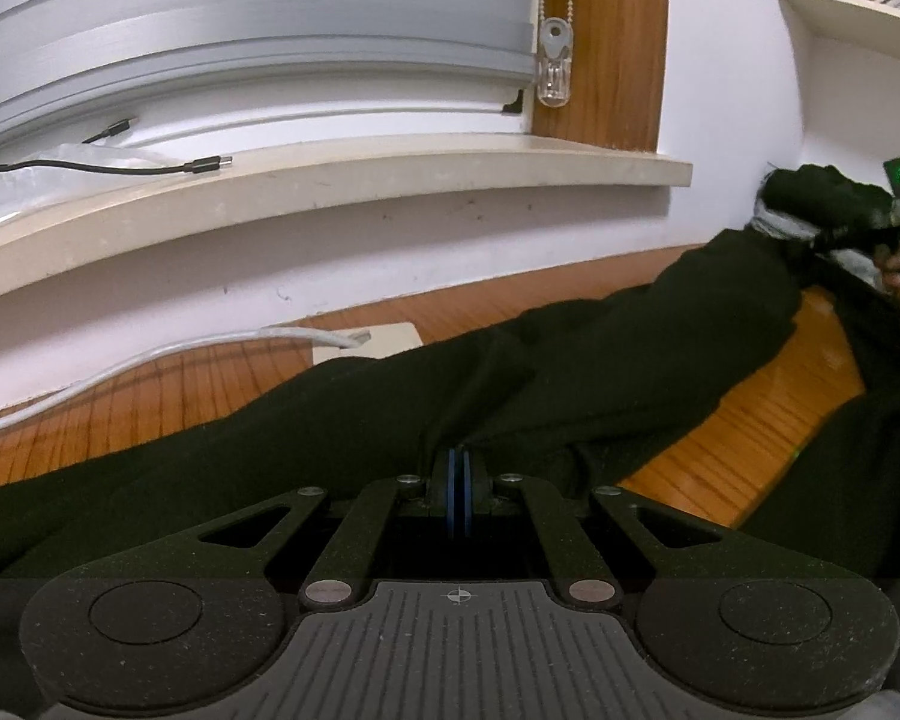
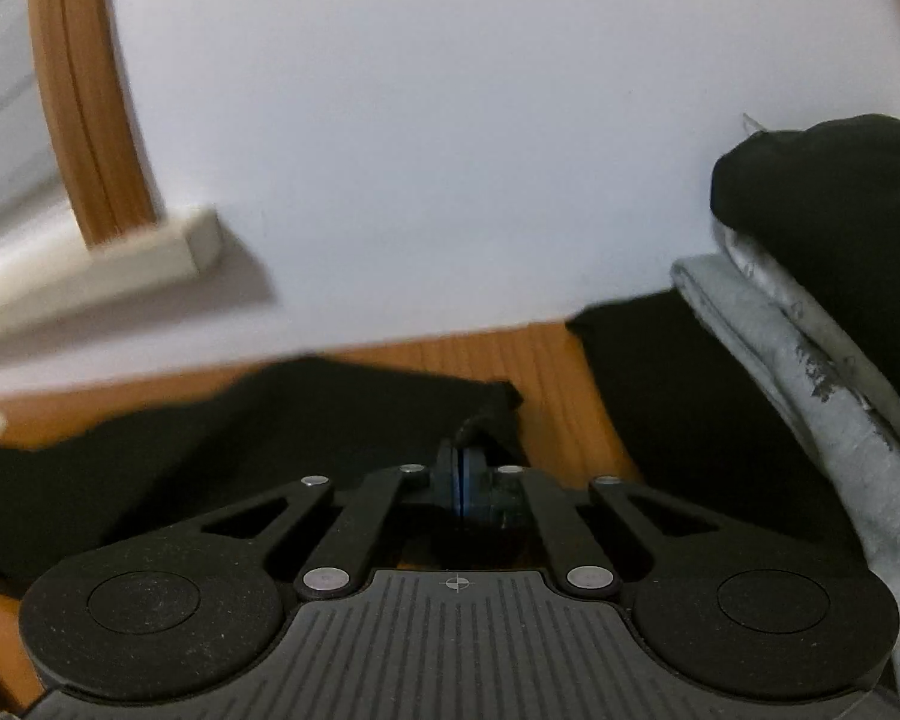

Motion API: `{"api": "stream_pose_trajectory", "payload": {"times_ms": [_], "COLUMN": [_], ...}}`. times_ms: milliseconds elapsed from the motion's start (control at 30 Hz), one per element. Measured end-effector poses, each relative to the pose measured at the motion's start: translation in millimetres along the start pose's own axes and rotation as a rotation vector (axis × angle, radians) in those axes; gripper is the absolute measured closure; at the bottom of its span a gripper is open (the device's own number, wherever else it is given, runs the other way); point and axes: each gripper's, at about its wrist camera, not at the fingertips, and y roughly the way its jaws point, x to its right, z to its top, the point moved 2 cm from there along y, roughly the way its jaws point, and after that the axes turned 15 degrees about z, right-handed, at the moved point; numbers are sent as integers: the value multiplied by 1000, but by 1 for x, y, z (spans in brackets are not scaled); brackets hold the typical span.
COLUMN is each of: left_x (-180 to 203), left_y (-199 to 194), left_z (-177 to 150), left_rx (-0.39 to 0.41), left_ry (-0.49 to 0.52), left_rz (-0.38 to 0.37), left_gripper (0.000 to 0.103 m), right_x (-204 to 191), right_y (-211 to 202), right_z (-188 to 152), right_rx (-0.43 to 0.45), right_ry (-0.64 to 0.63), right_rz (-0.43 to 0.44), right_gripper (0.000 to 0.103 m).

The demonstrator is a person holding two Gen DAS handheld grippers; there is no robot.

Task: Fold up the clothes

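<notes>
While the left gripper (image 1: 459,462) pinches the dark garment (image 1: 390,414) on the counter (image 1: 750,438), the right gripper (image 2: 463,456) fingers clamp its corner.

I see a matt dark cloth garment (image 1: 390,408) on the smooth, striped wooden tabletop (image 1: 750,420); far left, a smooth stone-like windowsill (image 1: 330,186).
</notes>
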Motion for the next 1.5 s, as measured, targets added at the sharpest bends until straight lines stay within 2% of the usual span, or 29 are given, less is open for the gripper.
{"api": "stream_pose_trajectory", "payload": {"times_ms": [33, 100, 233, 333, 433, 500, 567, 833, 967, 1167, 1233, 1333, 1367, 1400, 1433, 1500], "left_x": [0, 1, -5, -11, -13, -15, -17, -21, -20, -15, -14, -12, -11, -9, -8, -6], "left_y": [0, -4, -30, -40, -28, -14, -3, 14, 12, 12, 12, 9, 6, 1, -3, -17], "left_z": [0, 2, 19, 30, 30, 26, 21, 7, 6, 5, 5, 4, 4, 4, 4, 6], "left_rx": [0, 12, 95, 126, 89, 51, 26, 6, 5, 1, 4, 17, 23, 31, 40, 63], "left_ry": [0, 2, -51, -78, -63, -68, -68, -92, -81, -51, -46, -34, -31, -26, -20, -14], "left_rz": [0, 0, -32, -32, 2, 8, 10, -1, 4, 22, 24, 26, 25, 21, 18, 4], "left_gripper": [100, 100, 100, 100, 100, 100, 100, 100, 100, 100, 100, 100, 100, 100, 100, 100], "right_x": [-2, -4, 3, 7, 10, 9, 7, -5, -19, -77, -93, -103, -103, -100, -97, -93], "right_y": [-4, -9, 0, 28, 58, 57, 54, 25, 26, 40, 49, 63, 66, 65, 64, 56], "right_z": [6, 23, 56, 67, 59, 49, 38, -8, -26, -36, -39, -39, -38, -36, -33, -26], "right_rx": [29, 99, 189, 163, 51, 37, 29, -11, -48, -93, -124, -136, -135, -124, -111, -70], "right_ry": [-10, -22, 4, 21, 51, 59, 64, 110, 140, 39, 2, -41, -40, -34, -27, -21], "right_rz": [5, -45, -148, -236, -316, -291, -262, -157, -91, 16, 22, -18, -18, -14, -9, 2], "right_gripper": [101, 101, 101, 100, 91, 82, 69, 62, 55, 48, 47, 50, 71, 87, 96, 99]}}
